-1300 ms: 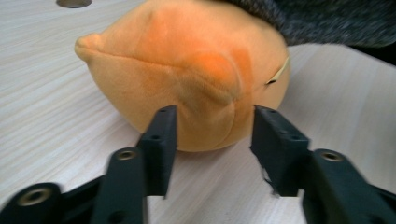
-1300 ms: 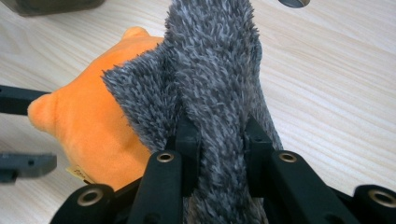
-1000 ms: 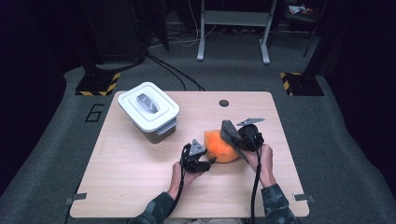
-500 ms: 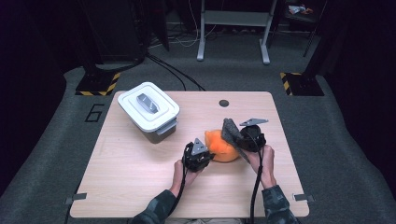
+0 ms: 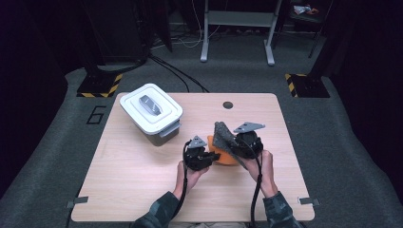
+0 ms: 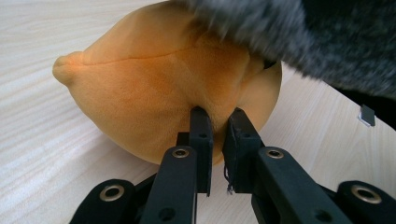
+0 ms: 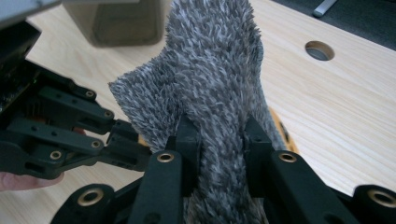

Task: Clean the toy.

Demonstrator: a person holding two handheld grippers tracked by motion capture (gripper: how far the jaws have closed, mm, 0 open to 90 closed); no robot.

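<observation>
An orange plush toy (image 5: 224, 158) lies on the wooden table (image 5: 123, 180) between the person's two hands. My left gripper (image 5: 209, 156) is shut on a fold of its orange fabric (image 6: 154, 88), with the pads pinching the plush (image 6: 219, 119). My right gripper (image 5: 228, 142) is shut on a grey fuzzy piece (image 5: 221, 133) that stands up from the toy. The grey pile (image 7: 215, 70) bulges between and above the right jaws (image 7: 219, 128). In the left gripper view the grey piece (image 6: 327, 32) hangs over the orange body. Whether grey and orange are joined is hidden.
A white lidded box (image 5: 151, 111) with a grey handle stands at the table's back left, seen close behind the grey piece (image 7: 121, 21). A round cable hole (image 5: 227, 105) sits near the far edge. Dark floor and stands surround the table.
The left gripper has moved right against the orange toy and closed on it. The right gripper has lifted the grey piece up and slightly away.
</observation>
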